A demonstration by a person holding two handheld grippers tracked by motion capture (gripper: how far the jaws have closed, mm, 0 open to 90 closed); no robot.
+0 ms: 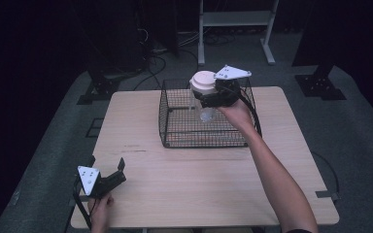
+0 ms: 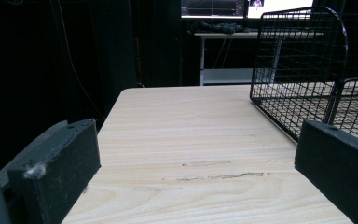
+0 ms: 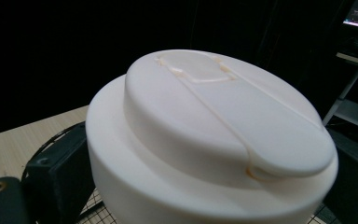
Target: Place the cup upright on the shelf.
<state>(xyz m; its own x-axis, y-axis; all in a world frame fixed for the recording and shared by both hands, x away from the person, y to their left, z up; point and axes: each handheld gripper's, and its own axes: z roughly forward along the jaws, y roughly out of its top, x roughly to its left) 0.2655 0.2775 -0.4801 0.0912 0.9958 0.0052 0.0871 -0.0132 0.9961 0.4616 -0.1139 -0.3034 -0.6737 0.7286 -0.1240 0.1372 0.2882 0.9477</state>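
Above the wire basket, the right gripper clasps a white-lidded bottle, its clear body partly hidden; well short of the basket, the left gripper rests wide apart, holding nothing.

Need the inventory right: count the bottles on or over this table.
1. The bottle, clear with a white lid, is held by the right tool above the wire basket. None seen elsewhere on the table.

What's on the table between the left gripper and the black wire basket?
Nothing: bare light wooden table separates the left gripper from the black wire basket, seen in the high view and the left gripper view.
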